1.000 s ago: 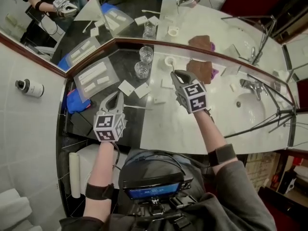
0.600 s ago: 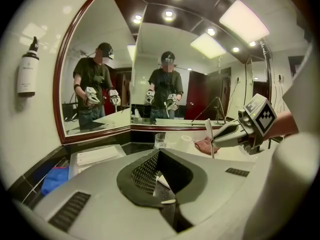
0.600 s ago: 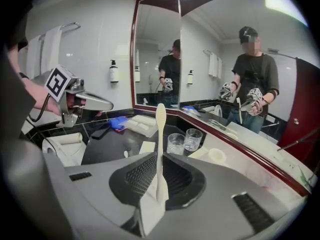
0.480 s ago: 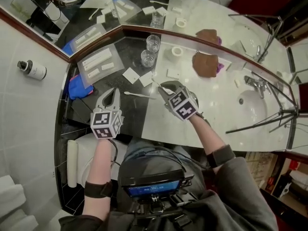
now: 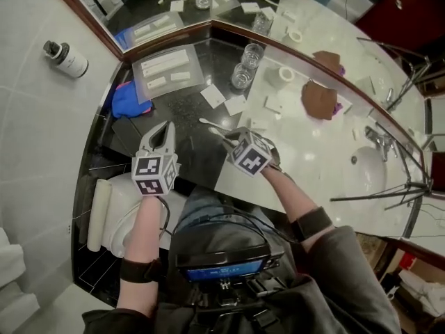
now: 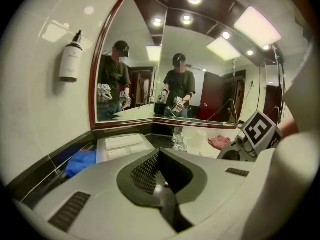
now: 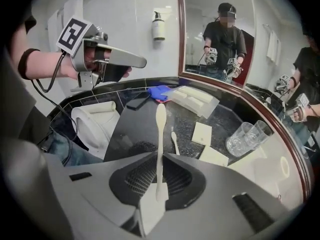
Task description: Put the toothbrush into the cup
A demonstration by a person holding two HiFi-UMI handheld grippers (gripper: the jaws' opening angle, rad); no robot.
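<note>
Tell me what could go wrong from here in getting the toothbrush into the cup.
1. The right tool holds the toothbrush near one end only, with most of its length sticking out. It may pivot or slip in the grip if its tip strikes a rim.
2. The two glass cups stand close together on the counter. The long brush could knock one over on the way in.

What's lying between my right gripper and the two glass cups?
Two flat white packets lie between the right gripper and the glass cups; the right gripper view shows it best.
</note>
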